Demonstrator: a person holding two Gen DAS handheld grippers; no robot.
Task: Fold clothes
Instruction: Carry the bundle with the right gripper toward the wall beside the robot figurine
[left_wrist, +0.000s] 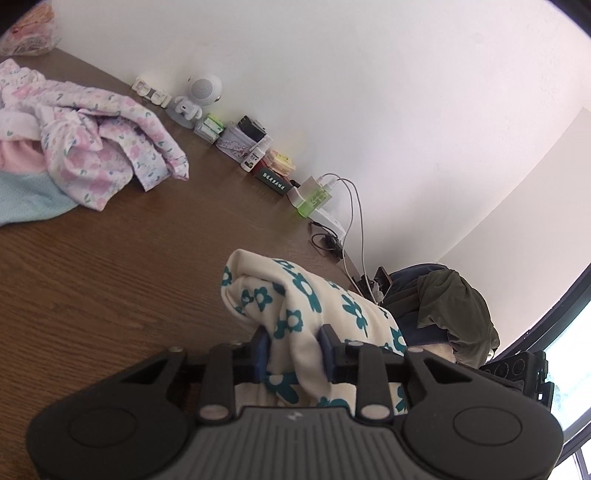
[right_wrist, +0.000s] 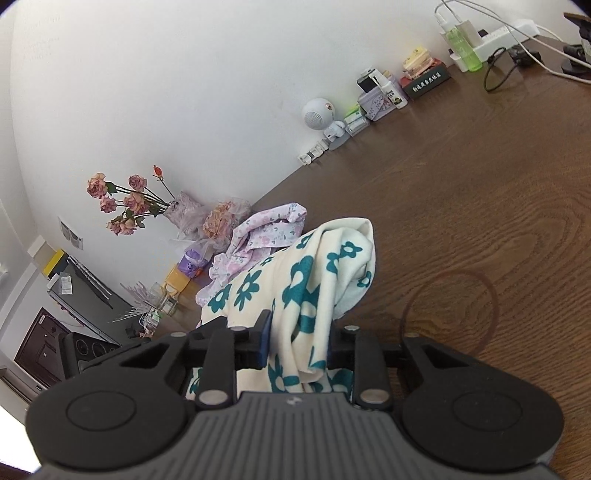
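Observation:
A cream garment with teal flowers (left_wrist: 295, 295) is held up above the brown wooden table (left_wrist: 110, 277). My left gripper (left_wrist: 293, 341) is shut on one bunched part of it. My right gripper (right_wrist: 297, 338) is shut on another part of the same garment (right_wrist: 306, 273), which hangs in folds in front of both cameras. A heap of pink floral clothes (left_wrist: 96, 144) lies on the table at the far left in the left wrist view and behind the held garment in the right wrist view (right_wrist: 258, 232).
Along the wall stand a white round speaker figure (left_wrist: 199, 92), small boxes and bottles (left_wrist: 251, 144), a green bottle (left_wrist: 314, 201) and a power strip with cables (right_wrist: 506, 33). A chair with dark clothes (left_wrist: 443, 306) stands at the table's end. Dried flowers (right_wrist: 125, 203) sit at the left.

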